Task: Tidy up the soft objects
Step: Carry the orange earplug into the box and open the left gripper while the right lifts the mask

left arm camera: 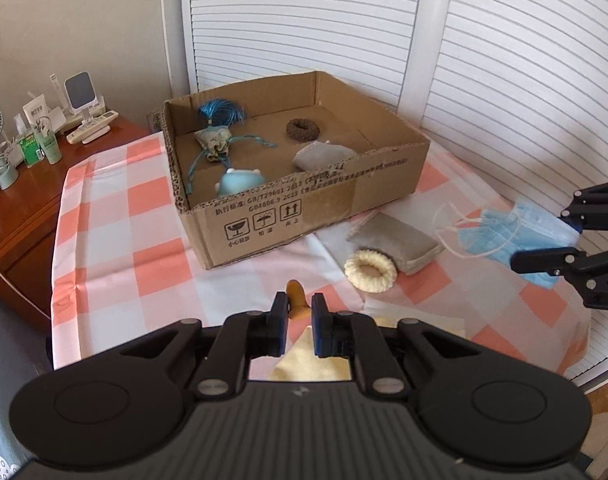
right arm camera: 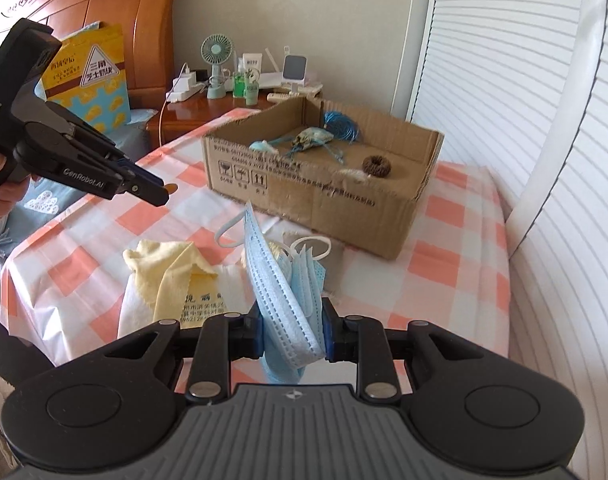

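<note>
Item: blue surgical masks [right arm camera: 290,300], a bunched stack. Clamped between the pads of the right gripper [right arm camera: 292,334] and lifted clear of the checked tablecloth [right arm camera: 456,264]. Long axis runs roughly upright in the right wrist view, leaning away from the camera toward the cardboard box [right arm camera: 324,204]; the folded edge sits low between the jaws, and the white ear loops [right arm camera: 310,246] stand free at the top.

Item: small orange-brown object [left arm camera: 296,300], identity unclear. Pinched in the near-closed left gripper [left arm camera: 298,322], its tip pointing forward past the fingertips, toward the box.

Item: cardboard box, open-topped, already holding a brown scrunchie [right arm camera: 377,166], a blue tassel [right arm camera: 338,124], a patterned pouch [right arm camera: 312,138], a pale blue toy [left arm camera: 240,182] and a grey pouch [left arm camera: 322,156].

Remaining on cloth: cream scrunchie [left arm camera: 370,270], grey pouch [left arm camera: 396,244], yellow cloth [right arm camera: 172,268].

Handling note: likely step is carrying both loads to the box. Lift above the near wall so the dangling loops do not snag the torn cardboard edge; release over bare floor, away from the tassel cords.
</note>
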